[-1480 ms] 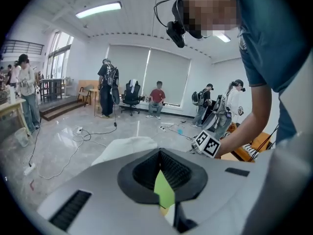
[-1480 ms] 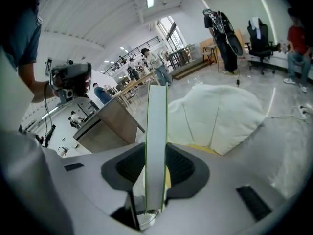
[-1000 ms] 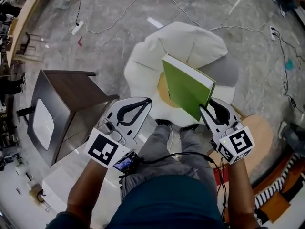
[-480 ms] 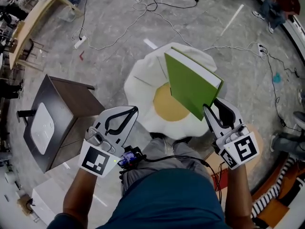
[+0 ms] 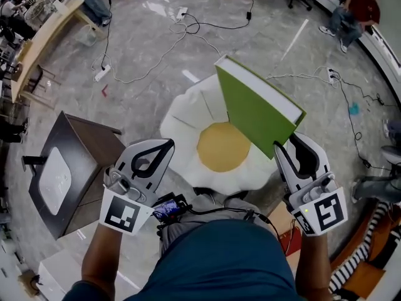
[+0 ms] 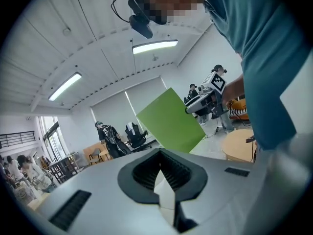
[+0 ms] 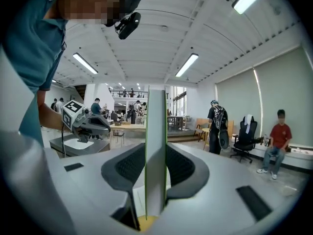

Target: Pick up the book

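White plastic right gripper (image 5: 283, 149) clamped one corner of a thin green hardcover book (image 5: 257, 105).
Beyond its jaws the book stood tilted over a white-and-yellow egg-shaped cushion (image 5: 188, 121); stiff, probably light, yet likely to swing from a corner hold. Left gripper (image 5: 164, 146) was closed, empty.

Clear air opens between the left gripper (image 5: 165, 145) and the raised book (image 5: 258, 108), which blocks the right side. Underneath, the egg-shaped cushion (image 5: 183, 119) fills the floor; a dark side table (image 5: 91, 144) stands close at left.
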Motion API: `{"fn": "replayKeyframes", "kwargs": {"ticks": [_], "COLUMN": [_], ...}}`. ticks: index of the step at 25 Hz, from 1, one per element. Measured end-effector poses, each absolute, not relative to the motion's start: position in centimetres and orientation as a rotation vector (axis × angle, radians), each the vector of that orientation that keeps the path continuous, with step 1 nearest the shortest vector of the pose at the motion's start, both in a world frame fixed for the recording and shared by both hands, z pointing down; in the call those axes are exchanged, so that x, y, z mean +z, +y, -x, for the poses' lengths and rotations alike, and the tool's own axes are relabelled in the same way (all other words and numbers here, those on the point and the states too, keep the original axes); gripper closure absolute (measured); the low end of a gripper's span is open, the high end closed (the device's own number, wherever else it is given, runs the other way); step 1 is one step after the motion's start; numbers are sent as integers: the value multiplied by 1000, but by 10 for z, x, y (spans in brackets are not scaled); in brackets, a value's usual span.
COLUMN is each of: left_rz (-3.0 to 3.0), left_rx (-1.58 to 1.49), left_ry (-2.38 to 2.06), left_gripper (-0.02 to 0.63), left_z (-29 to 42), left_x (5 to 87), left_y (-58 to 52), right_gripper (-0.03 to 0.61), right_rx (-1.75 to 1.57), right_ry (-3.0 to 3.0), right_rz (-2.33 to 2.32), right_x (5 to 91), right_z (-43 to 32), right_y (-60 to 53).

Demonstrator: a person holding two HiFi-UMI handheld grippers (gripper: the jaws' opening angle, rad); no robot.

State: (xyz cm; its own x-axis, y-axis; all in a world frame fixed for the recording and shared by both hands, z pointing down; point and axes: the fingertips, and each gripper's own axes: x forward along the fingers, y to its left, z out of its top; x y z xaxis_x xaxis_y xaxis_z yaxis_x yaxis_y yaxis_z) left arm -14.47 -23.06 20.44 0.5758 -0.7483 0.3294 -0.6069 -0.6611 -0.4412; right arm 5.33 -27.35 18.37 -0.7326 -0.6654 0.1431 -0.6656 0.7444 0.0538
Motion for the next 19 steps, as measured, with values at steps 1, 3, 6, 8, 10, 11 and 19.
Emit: {"fn": "replayKeyframes", "kwargs": {"ticks": [1, 3, 6, 8, 10, 11, 19], "left_rz": [2530, 2532, 2530, 2531, 2530, 2529, 2548], "left_rx": [-716, -699, -672, -660, -645, -639, -620], "left_ry": [1113, 1112, 1111, 1109, 1102, 1099, 1100], "left_gripper": [609, 609, 609, 609, 609, 609, 609], "left_z": [145, 145, 147, 147, 147, 147, 153], "left_x": [203, 201, 197, 196, 194, 194, 191], "left_y": [-230, -231, -231, -231, -231, -231, -222], "right_gripper": [440, 440, 440, 440, 440, 440, 440], "right_rx": [-32, -94, -165, -188, -200, -207, -229], "right_ry": [-2787, -2777, -2762, -2757, -2756, -2755, -2755], "right_rz": [-1079, -1091, -1103, -1108, -1111, -1114, -1124], "right_x": [176, 163, 148, 141, 137, 135, 123], "right_z": [-54, -54, -53, -53, -51, -51, -42], "right_y": [-271, -267, -260, -257, -254, -252, -239]}}
